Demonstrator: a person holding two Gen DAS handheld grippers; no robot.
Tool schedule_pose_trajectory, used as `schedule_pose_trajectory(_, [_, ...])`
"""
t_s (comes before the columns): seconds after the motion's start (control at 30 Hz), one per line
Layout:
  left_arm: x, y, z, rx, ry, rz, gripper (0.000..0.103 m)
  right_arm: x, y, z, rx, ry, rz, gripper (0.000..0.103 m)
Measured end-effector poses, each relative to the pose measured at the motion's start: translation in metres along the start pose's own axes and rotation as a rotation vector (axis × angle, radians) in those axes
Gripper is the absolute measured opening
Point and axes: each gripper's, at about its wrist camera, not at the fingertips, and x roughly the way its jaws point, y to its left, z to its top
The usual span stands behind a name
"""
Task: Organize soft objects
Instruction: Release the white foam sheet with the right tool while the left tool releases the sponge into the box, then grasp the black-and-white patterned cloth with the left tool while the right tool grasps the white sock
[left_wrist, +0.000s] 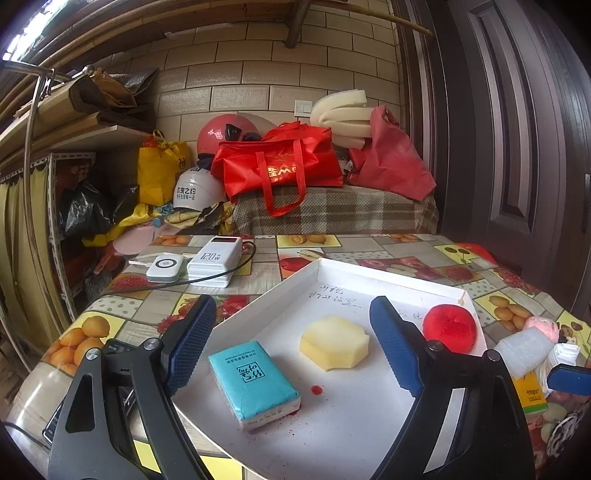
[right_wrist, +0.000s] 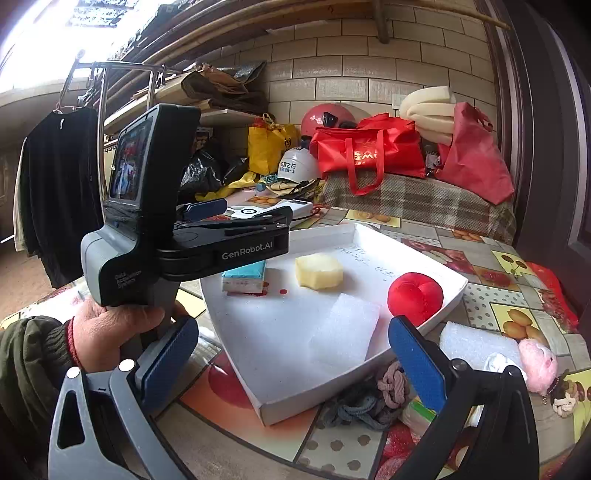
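A white tray (left_wrist: 332, 435) lies on the fruit-pattern table and also shows in the right wrist view (right_wrist: 288, 402). In it lie a teal tissue pack (left_wrist: 255, 384), a yellow sponge (left_wrist: 334, 343), a red plush ball (left_wrist: 448, 328) and a white foam sheet (right_wrist: 343, 328). My left gripper (left_wrist: 291, 339) is open and empty, hovering over the tray with the sponge and tissue pack between its fingers. My right gripper (right_wrist: 291, 365) is open and empty above the tray's near corner. White foam (right_wrist: 476, 345), a pink plush toy (right_wrist: 537, 365) and knotted cords (right_wrist: 373, 398) lie beside the tray.
Two white power banks (left_wrist: 195, 262) with cables sit at the table's far left. A yellow-green box (left_wrist: 530, 395) lies right of the tray. Behind the table stand red bags (left_wrist: 284, 162), helmets and foam rolls. A dark door (left_wrist: 517, 147) is at the right.
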Motion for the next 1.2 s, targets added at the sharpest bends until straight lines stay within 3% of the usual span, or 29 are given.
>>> schedule_pose_trajectory(0.17, [-0.004, 0.0, -0.002, -0.008, 0.011, -0.018, 0.086, -0.009, -0.018, -0.005, 0.057, 0.013, -0.007, 0.103])
schedule_pose_trajectory(0.33, [-0.013, -0.012, -0.006, 0.025, 0.034, -0.078, 0.086, -0.023, -0.054, -0.011, 0.152, 0.011, -0.094, 0.103])
schedule_pose_trajectory(0.6, [-0.038, -0.077, -0.02, 0.189, 0.115, -0.329, 0.086, -0.078, -0.148, -0.036, 0.357, 0.001, -0.344, 0.103])
schedule_pose_trajectory(0.73, [-0.059, -0.118, -0.031, 0.27, 0.168, -0.528, 0.086, -0.102, -0.188, -0.05, 0.465, -0.002, -0.422, 0.103])
schedule_pose_trajectory(0.87, [-0.076, -0.165, -0.043, 0.39, 0.26, -0.722, 0.086, -0.114, -0.204, -0.057, 0.517, -0.006, -0.41, 0.103])
schedule_pose_trajectory(1.03, [-0.085, -0.212, -0.064, 0.597, 0.337, -0.731, 0.086, -0.094, -0.194, -0.053, 0.442, 0.093, -0.302, 0.103])
schedule_pose_trajectory(1.2, [-0.075, -0.225, -0.072, 0.626, 0.404, -0.734, 0.085, -0.051, -0.183, -0.051, 0.357, 0.245, -0.261, 0.103])
